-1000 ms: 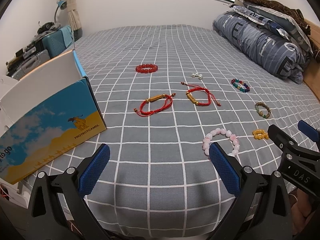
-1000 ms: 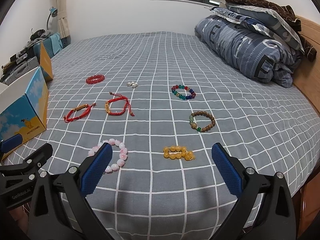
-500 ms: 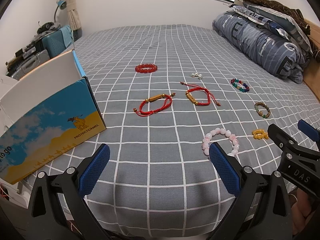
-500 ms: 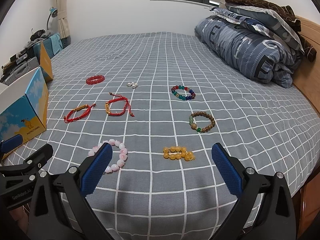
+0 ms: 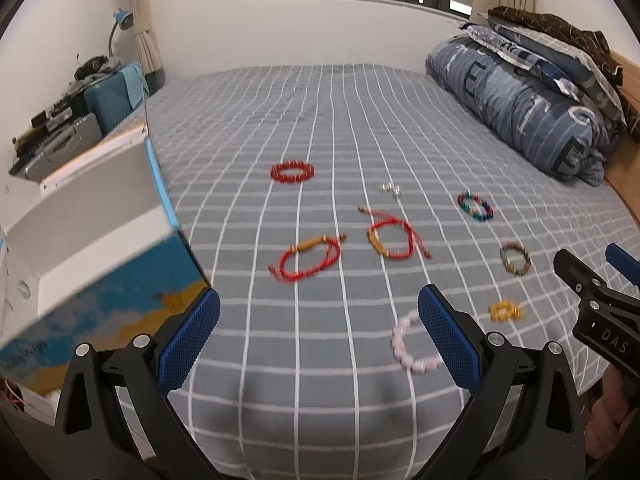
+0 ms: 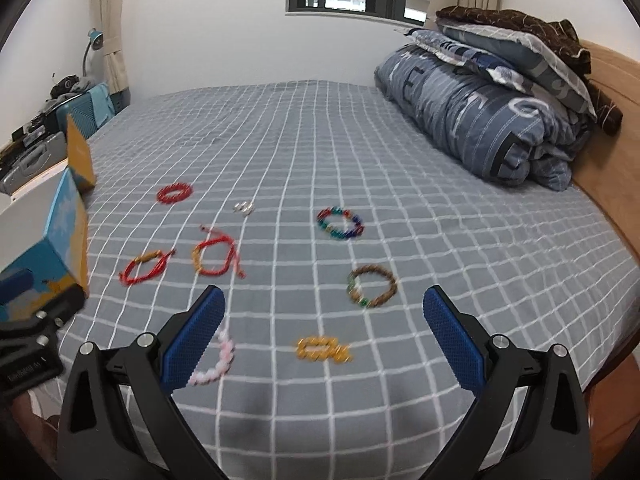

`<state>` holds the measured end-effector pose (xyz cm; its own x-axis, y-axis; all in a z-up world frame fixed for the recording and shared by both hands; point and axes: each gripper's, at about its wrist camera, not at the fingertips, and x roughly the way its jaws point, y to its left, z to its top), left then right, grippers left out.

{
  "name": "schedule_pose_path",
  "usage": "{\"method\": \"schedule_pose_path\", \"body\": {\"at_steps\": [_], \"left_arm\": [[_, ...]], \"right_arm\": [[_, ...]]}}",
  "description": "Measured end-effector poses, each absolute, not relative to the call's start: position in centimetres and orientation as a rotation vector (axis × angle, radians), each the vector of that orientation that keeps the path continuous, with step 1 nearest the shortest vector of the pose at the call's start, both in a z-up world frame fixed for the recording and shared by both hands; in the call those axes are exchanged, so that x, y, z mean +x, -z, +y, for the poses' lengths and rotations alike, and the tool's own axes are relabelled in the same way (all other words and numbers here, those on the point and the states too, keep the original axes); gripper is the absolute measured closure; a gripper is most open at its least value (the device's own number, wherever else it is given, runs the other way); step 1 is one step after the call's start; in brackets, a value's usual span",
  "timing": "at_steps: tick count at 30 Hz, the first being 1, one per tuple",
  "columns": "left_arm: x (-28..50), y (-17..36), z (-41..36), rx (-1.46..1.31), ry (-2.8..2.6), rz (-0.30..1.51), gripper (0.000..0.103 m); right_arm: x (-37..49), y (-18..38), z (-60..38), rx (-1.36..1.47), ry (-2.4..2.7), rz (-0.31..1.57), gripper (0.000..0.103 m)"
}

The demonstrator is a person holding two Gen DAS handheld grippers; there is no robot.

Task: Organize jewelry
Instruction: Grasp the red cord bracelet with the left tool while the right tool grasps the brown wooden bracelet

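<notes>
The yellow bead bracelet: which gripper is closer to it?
Right. The right gripper hangs open almost directly over the yellow bracelet. The left gripper, also open, sits off to its left, past the pink bracelet.

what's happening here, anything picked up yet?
Nothing yet. A person holds two grippers over a bed strewn with bracelets; both the left gripper and the right gripper are open and empty. The pink bracelet lies nearest the left one, the yellow bracelet lies between the right one's fingers, untouched. An open box sits at the left edge.
</notes>
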<state>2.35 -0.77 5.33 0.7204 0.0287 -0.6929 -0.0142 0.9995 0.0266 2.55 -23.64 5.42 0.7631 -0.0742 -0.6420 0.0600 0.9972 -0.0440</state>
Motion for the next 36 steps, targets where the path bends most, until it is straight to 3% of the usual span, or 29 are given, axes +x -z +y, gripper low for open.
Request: {"method": "schedule_pose_path", "body": {"at_steps": [9, 17, 28, 32, 36], "left_arm": [[8.8, -5.6, -1.5, 0.043, -0.016, 0.831, 0.006], [14.5, -0.4, -1.2, 0.066, -0.027, 0.932, 0.006], [17.9, 5.7, 0.3, 0.063, -0.055, 1.031, 0.006], [18.1, 6.4, 0.4, 0.056, -0.042, 1.028, 0.006], [17.7, 6.6, 0.3, 0.045, -0.009, 1.016, 0.019]], "right_arm": [[9.9, -4.0, -27.1, 0.000, 0.146, 0.818, 0.007], [13.9, 3.2, -29.1, 0.008, 0.175, 0.961, 0.007], [15.5, 7.7, -29.6, 0.046, 0.148, 1.057, 0.008], [15.8, 7.9, -29.5, 0.057, 0.148, 1.064, 0.016], [15.8, 7.9, -29.0, 0.042, 0.144, 1.059, 0.032]]}}
